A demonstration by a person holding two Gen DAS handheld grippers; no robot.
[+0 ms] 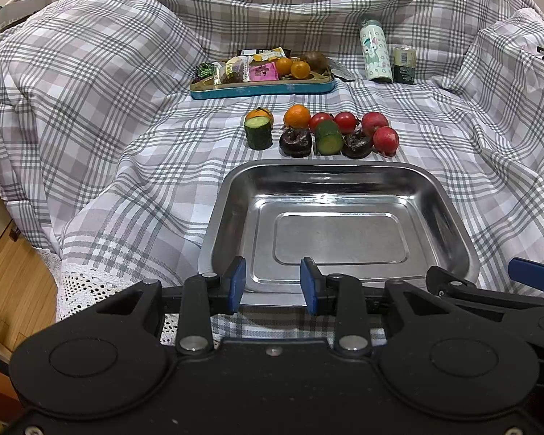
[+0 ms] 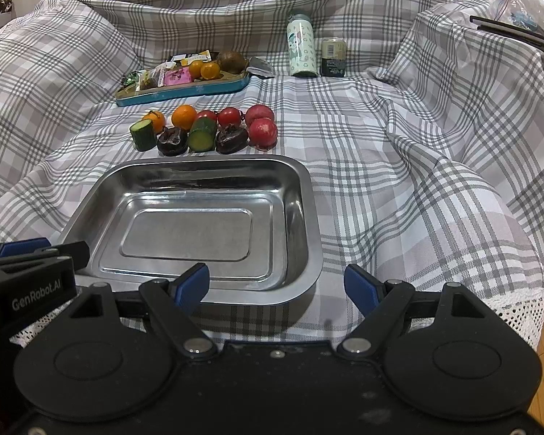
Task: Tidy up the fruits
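Steel tray (image 1: pixel 449 217) empty on the checked cloth (image 1: pixel 127 166), fruits (image 1: pixel 319 132) in a row just beyond its far rim — oranges, tomatoes, cucumber pieces, left gripper (image 1: pixel 273 283) fingers slightly apart over the near rim, right gripper (image 2: pixel 277 286) spread wide, both holding nothing

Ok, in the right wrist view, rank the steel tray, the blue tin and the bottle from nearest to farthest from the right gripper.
1. Steel tray: directly ahead of the right gripper, slightly left.
2. Blue tin: behind the fruit row, left.
3. Bottle: farthest back, upright, about centre.
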